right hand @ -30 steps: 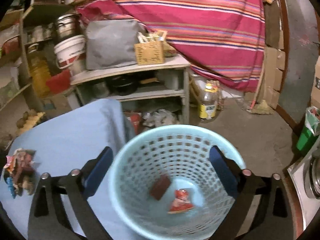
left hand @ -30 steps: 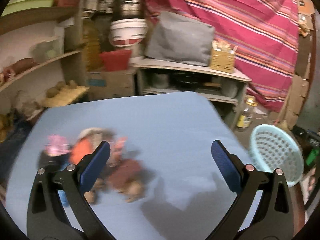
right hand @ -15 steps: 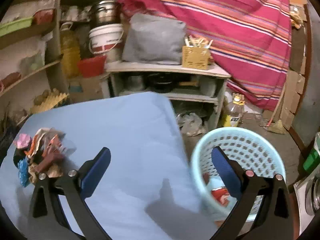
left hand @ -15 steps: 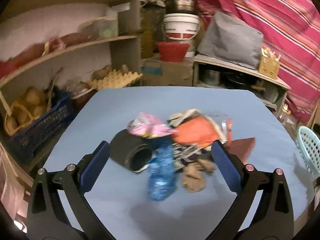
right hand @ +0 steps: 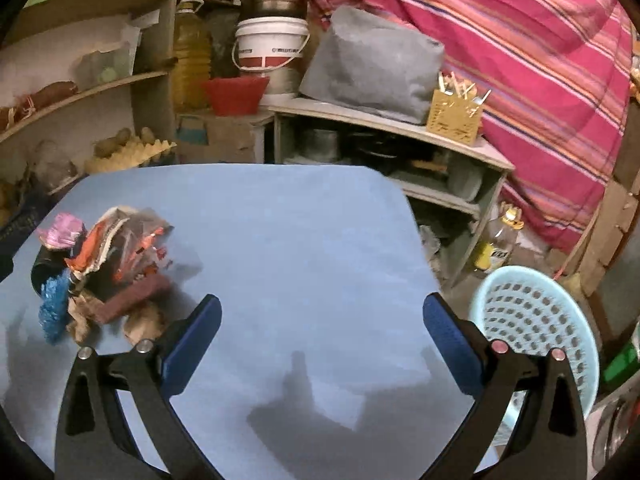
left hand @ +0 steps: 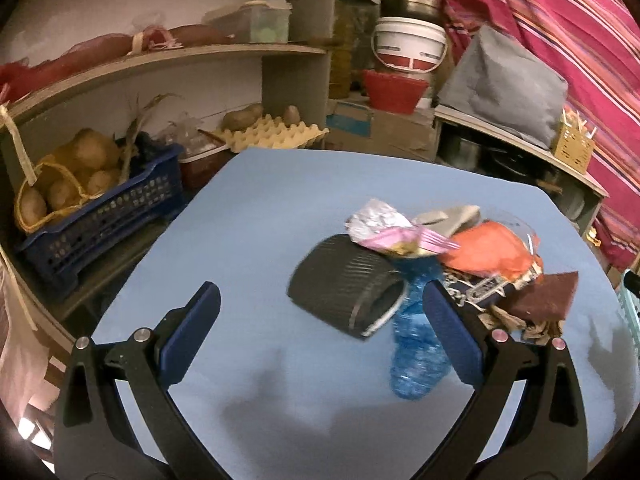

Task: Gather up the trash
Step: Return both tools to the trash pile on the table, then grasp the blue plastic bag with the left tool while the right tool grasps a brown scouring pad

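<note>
Trash pile [left hand: 432, 272]: heaped on blue table [left hand: 260, 240], toward its left side in right wrist view; nothing lifted yet.
Pile contents: black ribbed cup [left hand: 344, 292] on its side, pink wrapper [left hand: 396, 232] on top, crumpled blue plastic [left hand: 416, 344], orange wrapper [left hand: 484, 252], brown packet [left hand: 544, 296].
Left gripper [left hand: 320, 332]: fingers spread wide, empty, just short of cup and blue plastic.
Right gripper [right hand: 320, 336]: fingers spread wide, empty, above bare table, well apart from pile.
Basket [right hand: 532, 320]: pale blue, off table's right edge, beside right gripper; inside not visible.
Progress: whole pile left to move; likely next, left gripper closing on nearest piece.
</note>
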Motion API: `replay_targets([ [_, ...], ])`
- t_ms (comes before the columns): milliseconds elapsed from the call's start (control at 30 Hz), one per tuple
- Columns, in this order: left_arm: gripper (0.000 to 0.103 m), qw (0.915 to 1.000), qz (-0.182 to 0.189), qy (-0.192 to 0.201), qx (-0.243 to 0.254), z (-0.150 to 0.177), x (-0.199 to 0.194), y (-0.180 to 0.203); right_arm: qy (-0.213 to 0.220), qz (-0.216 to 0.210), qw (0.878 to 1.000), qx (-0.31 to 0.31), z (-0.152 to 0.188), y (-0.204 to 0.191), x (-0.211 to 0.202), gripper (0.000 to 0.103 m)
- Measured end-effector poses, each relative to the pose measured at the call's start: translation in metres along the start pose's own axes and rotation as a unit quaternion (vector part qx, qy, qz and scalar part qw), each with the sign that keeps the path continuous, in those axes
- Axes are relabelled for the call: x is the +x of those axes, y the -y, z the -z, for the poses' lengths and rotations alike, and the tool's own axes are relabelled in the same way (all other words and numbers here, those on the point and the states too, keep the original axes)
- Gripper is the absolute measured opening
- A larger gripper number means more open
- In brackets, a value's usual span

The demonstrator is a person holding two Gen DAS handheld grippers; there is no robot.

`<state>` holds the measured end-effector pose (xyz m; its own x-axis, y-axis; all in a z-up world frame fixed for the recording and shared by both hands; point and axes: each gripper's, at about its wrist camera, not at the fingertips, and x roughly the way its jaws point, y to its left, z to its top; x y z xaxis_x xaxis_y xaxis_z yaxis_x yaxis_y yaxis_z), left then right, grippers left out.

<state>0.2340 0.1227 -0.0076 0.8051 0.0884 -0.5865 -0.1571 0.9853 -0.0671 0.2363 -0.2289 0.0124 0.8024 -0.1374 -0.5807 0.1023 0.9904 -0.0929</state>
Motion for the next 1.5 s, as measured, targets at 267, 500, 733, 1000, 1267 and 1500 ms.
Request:
replay_targets([
  [267, 0.098, 0.9998, -0.017, -0.013, -0.005, -0.001, 0.011, -0.02, -0.016, -0.03, 0.999, 0.017, -0.008, -0.031, 0.02, 0.098],
  [500, 0.098, 0.9994, -0.019, -0.023, -0.017, -0.003, 0.017, -0.03, -0.033, -0.06, 0.997, 0.018, -0.01, -0.062, 0.032, 0.098],
  [733, 0.098, 0.9993, -0.01, -0.032, -0.017, -0.003, 0.021, -0.029, -0.044, -0.073, 0.996, 0.01, -0.009, -0.086, 0.034, 0.098],
  [1000, 0.098, 0.9996, -0.001, -0.026, 0.006, 0.002, 0.015, -0.012, -0.09, -0.109, 0.99, 0.025, -0.002, -0.096, 0.053, 0.069],
  [1267, 0.098, 0.999, 0.015, -0.03, 0.028, 0.007, 0.01, 0.01, -0.088, -0.144, 0.985, 0.021, 0.003, -0.103, 0.052, 0.037],
  [1500, 0.098, 0.9969, 0.048, -0.042, 0.046, 0.014, 0.01, 0.036, -0.074, -0.158, 0.984, 0.04, -0.001, -0.083, 0.047, 0.032],
])
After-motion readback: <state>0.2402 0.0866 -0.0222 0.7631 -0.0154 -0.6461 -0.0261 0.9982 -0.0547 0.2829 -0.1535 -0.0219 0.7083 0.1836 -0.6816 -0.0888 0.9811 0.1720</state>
